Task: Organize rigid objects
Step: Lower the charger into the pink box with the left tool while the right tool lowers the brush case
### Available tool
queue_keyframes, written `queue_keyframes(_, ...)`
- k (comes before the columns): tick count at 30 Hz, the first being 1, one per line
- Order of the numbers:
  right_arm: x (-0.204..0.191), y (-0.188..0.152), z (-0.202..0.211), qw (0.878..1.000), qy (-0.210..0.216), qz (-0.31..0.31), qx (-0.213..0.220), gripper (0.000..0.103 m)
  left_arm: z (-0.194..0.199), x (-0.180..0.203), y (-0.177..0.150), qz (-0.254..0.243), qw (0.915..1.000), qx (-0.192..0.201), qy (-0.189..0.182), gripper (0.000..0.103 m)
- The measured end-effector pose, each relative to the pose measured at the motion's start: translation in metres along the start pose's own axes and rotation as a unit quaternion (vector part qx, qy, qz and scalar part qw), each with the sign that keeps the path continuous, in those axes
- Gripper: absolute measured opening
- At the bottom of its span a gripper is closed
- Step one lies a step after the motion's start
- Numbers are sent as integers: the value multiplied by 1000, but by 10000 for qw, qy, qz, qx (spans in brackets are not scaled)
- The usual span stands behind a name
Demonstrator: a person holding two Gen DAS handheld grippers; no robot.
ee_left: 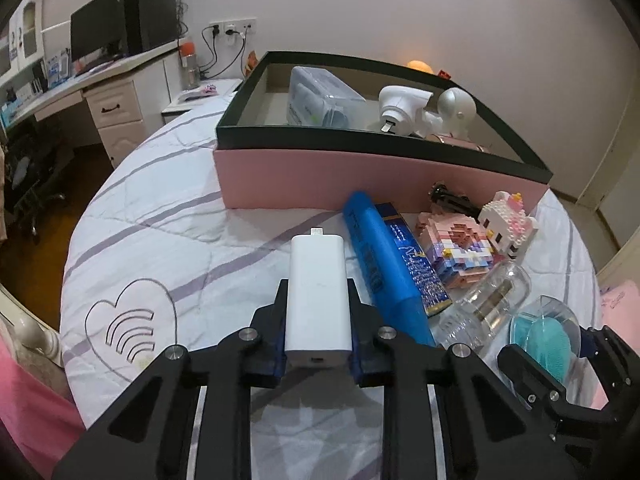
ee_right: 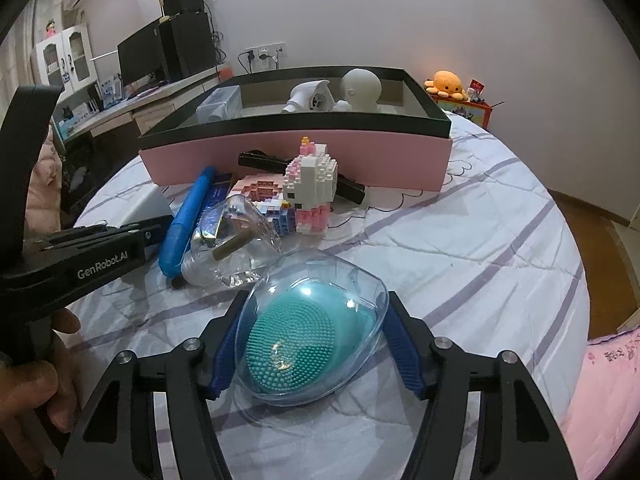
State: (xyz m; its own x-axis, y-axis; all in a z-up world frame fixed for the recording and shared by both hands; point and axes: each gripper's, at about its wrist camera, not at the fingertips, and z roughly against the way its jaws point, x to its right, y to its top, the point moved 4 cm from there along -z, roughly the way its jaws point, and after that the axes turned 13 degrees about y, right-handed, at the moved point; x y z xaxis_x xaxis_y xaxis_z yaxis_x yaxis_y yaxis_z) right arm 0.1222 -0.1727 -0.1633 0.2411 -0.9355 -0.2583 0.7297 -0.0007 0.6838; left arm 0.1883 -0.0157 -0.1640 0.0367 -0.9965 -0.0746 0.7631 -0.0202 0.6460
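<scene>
My left gripper (ee_left: 318, 304) is shut on a white power bank (ee_left: 317, 292), held just above the bedspread in front of the pink box with a dark rim (ee_left: 360, 176). My right gripper (ee_right: 316, 336) is shut on a clear shell holding a teal silicone brush (ee_right: 304, 340); it also shows in the left wrist view (ee_left: 546, 334). Between them and the box (ee_right: 304, 152) lie a blue case (ee_left: 380, 264), a blue booklet (ee_left: 416, 264), a clear bottle (ee_right: 236, 240) and two brick figures (ee_right: 312, 188).
The box holds a clear container (ee_left: 320, 98), a white fan-like gadget (ee_left: 400, 108) and a white round-headed figure (ee_right: 360, 88). A black item (ee_right: 264, 162) lies against the box front. A desk with monitor (ee_left: 96, 36) stands left; an orange plush (ee_right: 448, 82) sits behind right.
</scene>
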Motion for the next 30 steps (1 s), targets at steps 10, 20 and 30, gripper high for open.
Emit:
queue_keyframes(10, -8, 8, 22, 9996, 243, 35, 143, 65, 29, -15, 0, 66, 9998, 202, -34, 23)
queue_keyframes(20, -7, 85, 50, 9968, 383, 409, 562, 65, 58, -16, 58, -53, 9972, 742, -67, 23)
queue_keyframes(30, 12, 191, 8, 9959, 479, 533, 551, 65, 22, 7, 159, -53, 9951, 980, -88, 23)
